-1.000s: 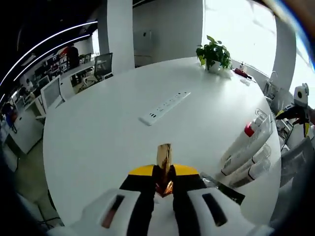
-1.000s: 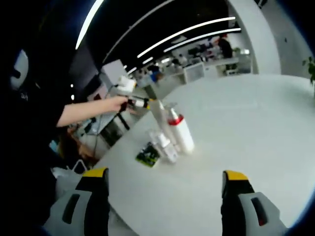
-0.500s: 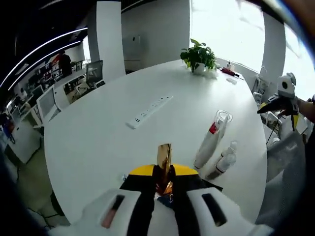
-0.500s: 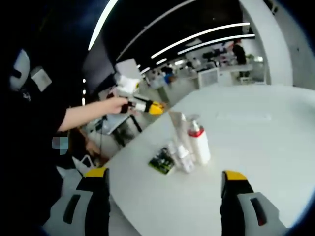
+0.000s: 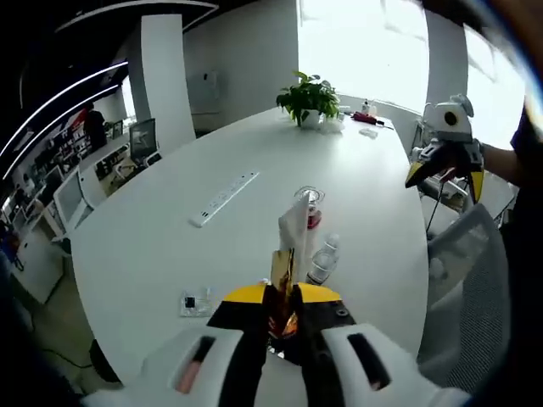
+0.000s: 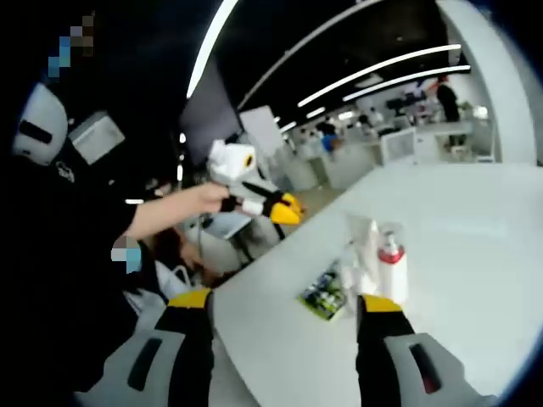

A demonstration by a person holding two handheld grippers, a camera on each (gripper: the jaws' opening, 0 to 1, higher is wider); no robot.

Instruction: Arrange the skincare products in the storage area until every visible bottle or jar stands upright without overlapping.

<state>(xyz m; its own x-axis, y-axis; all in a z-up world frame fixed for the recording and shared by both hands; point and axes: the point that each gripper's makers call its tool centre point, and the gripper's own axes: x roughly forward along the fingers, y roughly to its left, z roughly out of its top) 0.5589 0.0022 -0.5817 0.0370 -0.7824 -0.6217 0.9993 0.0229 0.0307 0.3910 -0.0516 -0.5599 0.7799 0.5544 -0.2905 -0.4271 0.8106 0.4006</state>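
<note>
My left gripper (image 5: pixel 282 297) is shut on a thin gold tube (image 5: pixel 282 270) that stands up between its jaws. Just beyond it on the white table (image 5: pixel 153 246) stands a cluster: a white bottle with a red top under a clear cap (image 5: pixel 310 203), a white tube (image 5: pixel 293 231) and a small clear bottle (image 5: pixel 322 259). The right gripper view has the same cluster (image 6: pixel 383 264) upright beside a green packet (image 6: pixel 321 298), and my right gripper (image 6: pixel 286 303) open above the table edge. A hand holds the left gripper (image 6: pixel 254 193) off the table's side.
A small flat sachet (image 5: pixel 193 303) lies left of my left gripper. A white power strip (image 5: pixel 222 197) lies mid-table and a potted plant (image 5: pixel 309 97) stands at the far end. A grey chair (image 5: pixel 475 271) is on the right, below the right gripper (image 5: pixel 445 146).
The left view has swung right, so the bottle cluster now sits straight ahead of the gold tube. The right gripper's jaws stand a little closer together.
</note>
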